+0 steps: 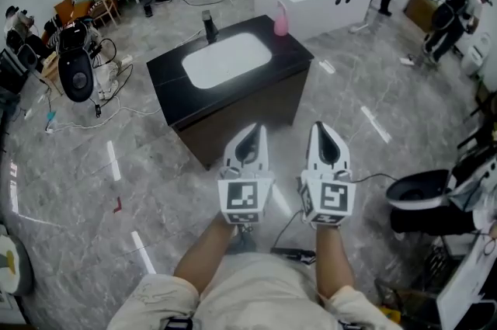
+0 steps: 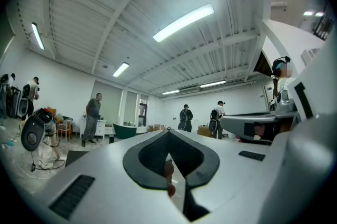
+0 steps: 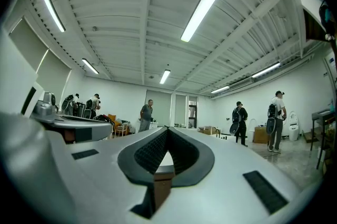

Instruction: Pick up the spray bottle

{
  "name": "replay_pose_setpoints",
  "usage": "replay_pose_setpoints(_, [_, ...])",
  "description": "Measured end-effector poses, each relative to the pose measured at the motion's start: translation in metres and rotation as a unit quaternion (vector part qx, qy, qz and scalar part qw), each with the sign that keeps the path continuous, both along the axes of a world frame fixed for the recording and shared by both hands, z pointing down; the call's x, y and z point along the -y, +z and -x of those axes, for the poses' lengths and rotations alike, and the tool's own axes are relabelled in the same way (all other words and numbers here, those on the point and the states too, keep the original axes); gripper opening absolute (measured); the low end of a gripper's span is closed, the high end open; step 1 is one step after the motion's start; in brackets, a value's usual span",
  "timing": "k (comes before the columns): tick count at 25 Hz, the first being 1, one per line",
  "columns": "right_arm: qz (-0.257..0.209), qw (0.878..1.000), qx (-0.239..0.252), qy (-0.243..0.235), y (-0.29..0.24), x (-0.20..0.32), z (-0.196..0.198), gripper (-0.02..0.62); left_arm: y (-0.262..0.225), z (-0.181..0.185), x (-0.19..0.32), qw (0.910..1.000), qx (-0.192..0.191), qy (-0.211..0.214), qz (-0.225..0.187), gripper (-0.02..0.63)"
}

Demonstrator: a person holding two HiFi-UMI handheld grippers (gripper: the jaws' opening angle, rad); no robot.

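Because the left gripper [image 1: 256, 131] and right gripper [image 1: 320, 130] both have their jaws pressed together and empty, reaching the pink spray bottle [image 1: 280, 19] at upper centre unopened could topple it.

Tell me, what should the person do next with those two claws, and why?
Probably carry the right claw forward toward the pink bottle on the far corner of the black sink counter, opening that claw on the way. Both claws, the left claw included, are shut, empty and well short of the counter.
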State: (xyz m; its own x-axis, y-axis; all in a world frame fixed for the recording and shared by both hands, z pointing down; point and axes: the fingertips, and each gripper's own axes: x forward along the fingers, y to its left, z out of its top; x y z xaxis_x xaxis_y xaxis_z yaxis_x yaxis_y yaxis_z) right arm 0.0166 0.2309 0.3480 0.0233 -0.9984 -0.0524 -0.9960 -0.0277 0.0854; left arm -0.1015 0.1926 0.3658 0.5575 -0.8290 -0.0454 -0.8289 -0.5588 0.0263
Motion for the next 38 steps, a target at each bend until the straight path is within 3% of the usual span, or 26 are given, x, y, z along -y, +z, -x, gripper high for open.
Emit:
replay_pose_setpoints(11, [0.0, 1.0, -0.012, 0.014, -0.005, 0.092, 0.033, 0.003, -0.002, 0.03, 0.093, 0.9999, -0.008, 0.013, -0.002, 0.002])
replay_pose_setpoints(20, [0.001, 0.999, -0.013, 0.03, -0.001, 0.14, 0.035, 0.003, 0.003, 0.03, 0.142, 0.9995, -0.008, 0.03, -0.001, 0.002])
replay_pose_setpoints(28, [-0.001, 0.999, -0.007, 0.032, 0.006, 0.176, 0.014, 0.003, 0.011, 0.008, 0.177, 0.9994, -0.003, 0.035, -0.001, 0.002])
replay_pose_setpoints(38, [0.0, 1.0, -0.005, 0.022, 0.002, 0.255, -0.055, 0.003, 0.004, -0.056, 0.252, 0.9998, 0.002, 0.02, -0.008, 0.002])
